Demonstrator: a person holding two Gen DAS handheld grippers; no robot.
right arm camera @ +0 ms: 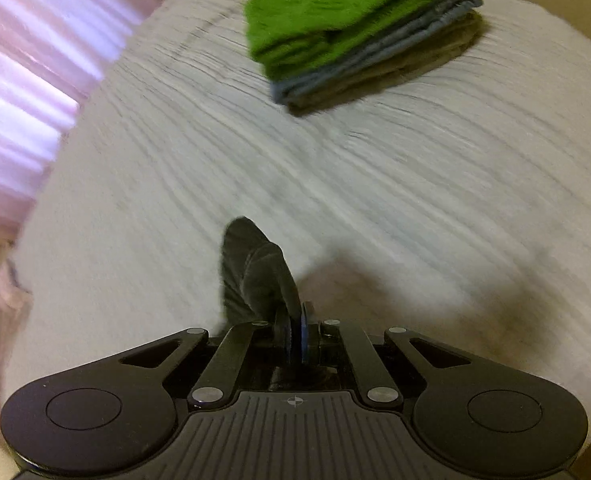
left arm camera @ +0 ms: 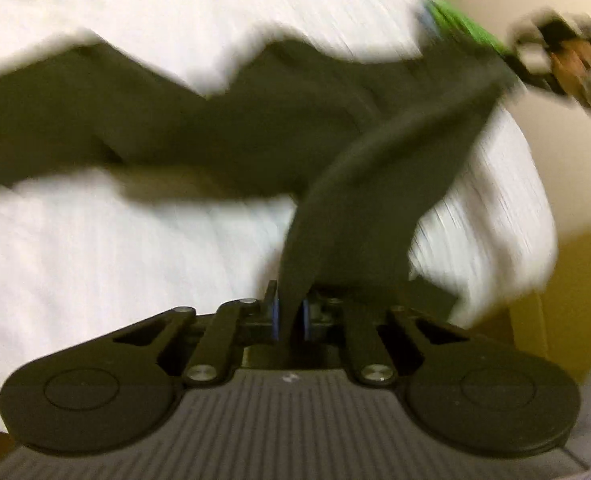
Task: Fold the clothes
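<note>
Gripping the dark garment [left arm camera: 223,128], left gripper [left arm camera: 291,318] and right gripper [right arm camera: 297,332] have jaws clamped on its cloth (blurry), above the white bed [right arm camera: 375,200]; folded stack [right arm camera: 359,28] beyond.

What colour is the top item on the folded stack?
Bright green, clearest in the right wrist view.

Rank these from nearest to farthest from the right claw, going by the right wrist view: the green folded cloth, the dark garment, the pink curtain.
1. Dark garment: pinched in the right claw, bunched just ahead of it.
2. Pink curtain: off to the left, past the edge of the white bedspread.
3. Green folded cloth: far ahead and to the right, topping the stack.

The curtain and the green cloth are a close call.
</note>
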